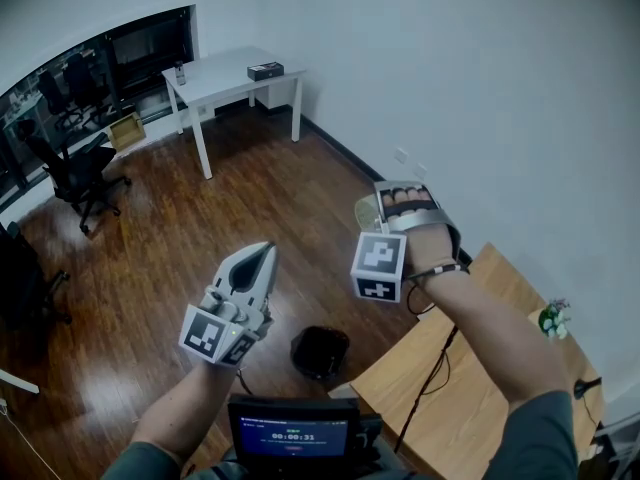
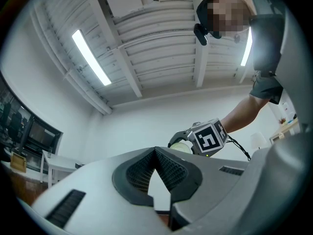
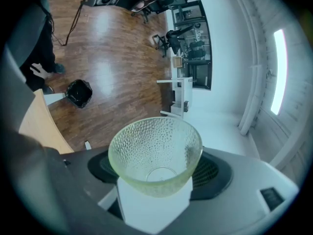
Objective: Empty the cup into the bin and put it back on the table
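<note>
Between right tongs [image 3: 156,176], the cup [image 3: 155,148] shows empty; head view hides this.

The dark wooden floor [image 1: 150,268] carries a black bin [image 1: 320,353], which stands below and between the left tongs [image 1: 265,253] and the right tongs [image 1: 385,208]. A pale wooden table [image 1: 470,408] sits beneath the right tongs, with a black cable [image 1: 432,378] lying across it. Far beyond the left tongs, a white table [image 1: 225,76] bears a dark box [image 1: 265,70].

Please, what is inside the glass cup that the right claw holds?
Nothing shows inside the dimpled glass cup: its wall and round bottom look bare, no liquid or scraps. The right claw grips its sides, so those outer parts are covered.
</note>
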`<act>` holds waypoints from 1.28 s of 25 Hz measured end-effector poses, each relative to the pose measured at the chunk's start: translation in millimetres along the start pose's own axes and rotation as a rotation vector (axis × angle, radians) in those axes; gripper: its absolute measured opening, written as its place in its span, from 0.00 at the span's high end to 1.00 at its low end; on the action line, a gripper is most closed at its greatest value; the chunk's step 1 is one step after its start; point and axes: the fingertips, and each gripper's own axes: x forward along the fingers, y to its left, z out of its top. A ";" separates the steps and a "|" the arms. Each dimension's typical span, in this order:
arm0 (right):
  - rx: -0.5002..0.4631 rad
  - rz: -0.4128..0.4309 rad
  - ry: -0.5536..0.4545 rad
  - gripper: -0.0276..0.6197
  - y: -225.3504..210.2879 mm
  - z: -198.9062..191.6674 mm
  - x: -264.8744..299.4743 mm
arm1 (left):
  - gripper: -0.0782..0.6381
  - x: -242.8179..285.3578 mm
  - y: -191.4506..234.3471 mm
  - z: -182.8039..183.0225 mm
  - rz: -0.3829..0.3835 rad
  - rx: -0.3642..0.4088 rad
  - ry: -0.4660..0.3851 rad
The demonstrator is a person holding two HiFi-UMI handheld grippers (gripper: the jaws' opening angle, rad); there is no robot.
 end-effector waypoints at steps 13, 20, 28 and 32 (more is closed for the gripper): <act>0.519 0.261 -0.151 0.34 37.4 -0.1 -12.3 | 0.90 -2.0 -0.6 -9.7 0.001 -0.032 0.031; 0.809 0.399 -0.279 0.34 67.5 3.3 -21.4 | 0.90 -2.7 -7.2 -12.5 -0.014 -0.043 0.045; 1.050 0.466 -0.441 0.34 73.2 7.6 -47.3 | 0.90 -6.3 -11.4 -14.0 -0.024 -0.051 0.042; 1.184 0.478 -0.504 0.34 72.9 2.5 -62.9 | 0.90 -10.2 -23.7 -16.1 -0.071 -0.018 0.060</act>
